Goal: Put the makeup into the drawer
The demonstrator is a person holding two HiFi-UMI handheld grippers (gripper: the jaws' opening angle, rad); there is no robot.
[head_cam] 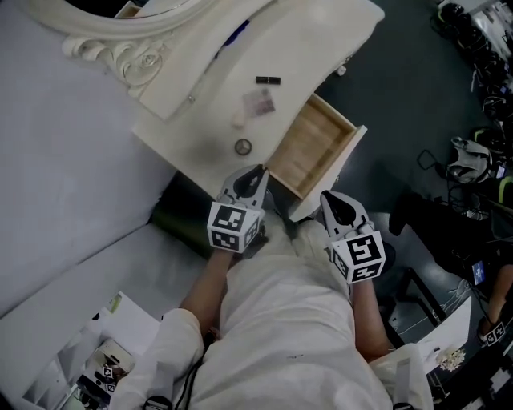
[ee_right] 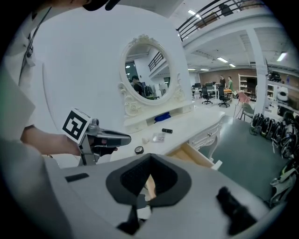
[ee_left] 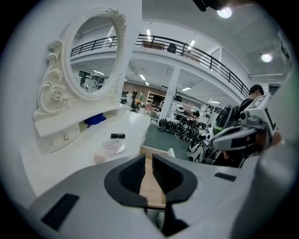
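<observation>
On the white dressing table [head_cam: 200,152] lie a black lipstick tube [head_cam: 268,80], a clear pinkish packet [head_cam: 258,102], a small beige piece [head_cam: 238,120] and a round compact [head_cam: 243,146]. An empty wooden drawer [head_cam: 309,144] stands pulled out at the table's right. My left gripper [head_cam: 258,172] hovers at the drawer's near left corner, jaws nearly together with nothing between them. My right gripper [head_cam: 330,198] sits just off the drawer's front panel, shut and empty. In the left gripper view the lipstick [ee_left: 117,136] and packet [ee_left: 113,147] lie ahead to the left.
An ornate oval mirror [head_cam: 120,24] and a low shelf holding a blue item [ee_left: 95,119] stand at the table's back. Dark floor [head_cam: 401,88] lies right of the drawer, with gear and cables [head_cam: 473,160] farther right. White papers [head_cam: 112,336] lie at lower left.
</observation>
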